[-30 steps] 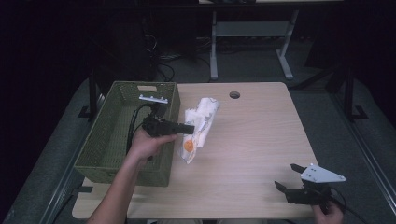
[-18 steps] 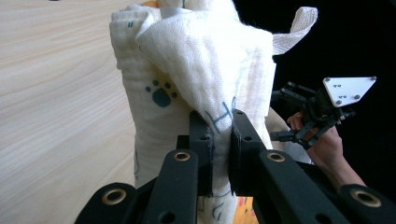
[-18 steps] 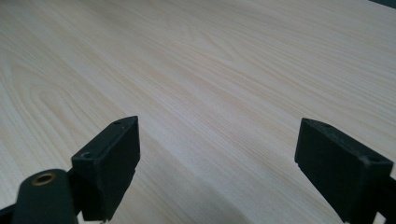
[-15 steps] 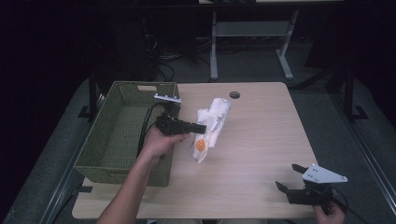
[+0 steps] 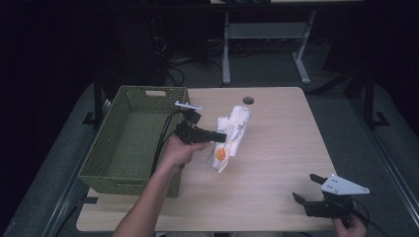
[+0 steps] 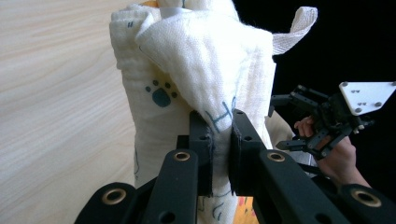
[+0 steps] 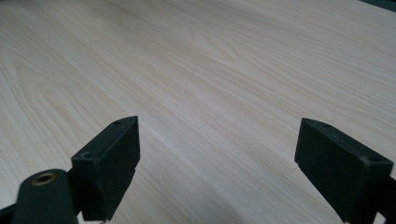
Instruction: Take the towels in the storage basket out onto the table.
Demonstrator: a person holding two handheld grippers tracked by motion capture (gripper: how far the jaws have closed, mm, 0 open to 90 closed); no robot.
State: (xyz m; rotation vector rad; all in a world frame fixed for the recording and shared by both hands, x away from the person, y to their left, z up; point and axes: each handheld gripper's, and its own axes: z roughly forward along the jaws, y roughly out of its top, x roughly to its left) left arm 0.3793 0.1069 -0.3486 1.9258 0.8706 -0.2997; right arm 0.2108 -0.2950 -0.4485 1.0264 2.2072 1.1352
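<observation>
A white cloth (image 5: 230, 136) with printed paw marks and an orange patch hangs above the wooden table (image 5: 276, 148), pinched by my left gripper (image 5: 221, 136). Up close, the two black jaws clamp a fold of this cloth (image 6: 201, 70), with the left gripper (image 6: 220, 140) shut on it. The cloth's lower end reaches the tabletop beside the basket. My right gripper (image 5: 305, 190) rests at the table's near right corner, held by a hand, jaws wide apart. In its own view the right gripper (image 7: 217, 154) frames bare wood with nothing between the jaws.
A green woven basket (image 5: 106, 163) stands on the table's left side, with the left gripper's cable trailing into it. A round cable hole (image 5: 248, 100) sits near the far edge. A metal desk frame (image 5: 267, 34) stands on the dark floor beyond.
My left hand has carried the cloth to the right, away from the basket and over the table's middle. The right gripper has stayed put.
</observation>
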